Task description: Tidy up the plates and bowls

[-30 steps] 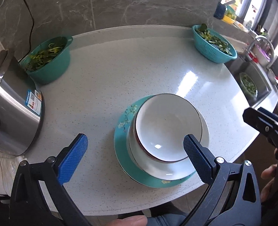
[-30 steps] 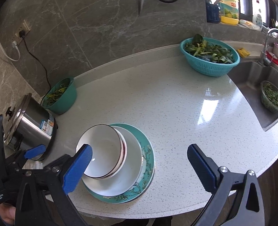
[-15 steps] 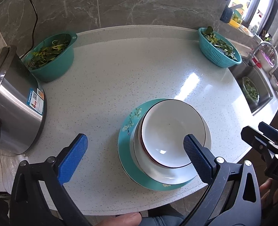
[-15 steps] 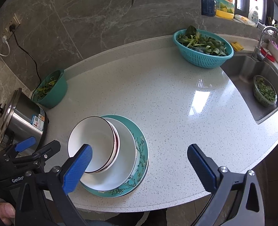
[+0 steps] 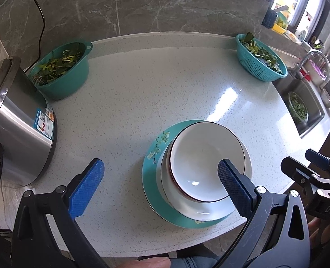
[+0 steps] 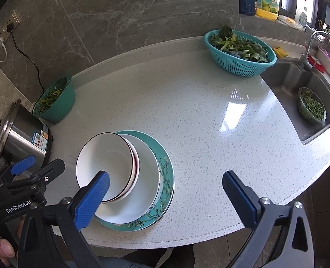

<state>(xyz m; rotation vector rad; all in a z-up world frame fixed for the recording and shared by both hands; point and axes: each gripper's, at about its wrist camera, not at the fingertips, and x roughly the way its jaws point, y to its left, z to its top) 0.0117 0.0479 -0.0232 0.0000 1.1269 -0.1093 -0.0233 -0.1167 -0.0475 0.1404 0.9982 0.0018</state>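
- The stack of dishes sat near the front edge of the speckled white stone countertop (image 6: 209, 102): a round teal plate with a floral pattern (image 6: 165, 174) at the bottom, a wide white shallow dish (image 6: 147, 178) on it, and white bowls with dark rims (image 6: 106, 163) nested on top.
- The left gripper (image 5: 160, 189) hovered above the counter with its blue-padded jaws spread wide, holding nothing.
- The right gripper (image 6: 165, 198) was likewise spread wide and empty, above the stack's right side.
- A stainless steel electric pot (image 5: 15, 129) stood at the left.
- A teal bowl of leafy greens (image 5: 62, 71) stood behind it.
- A teal slotted basket of greens (image 6: 238, 53) stood beside the steel sink (image 6: 299, 82).
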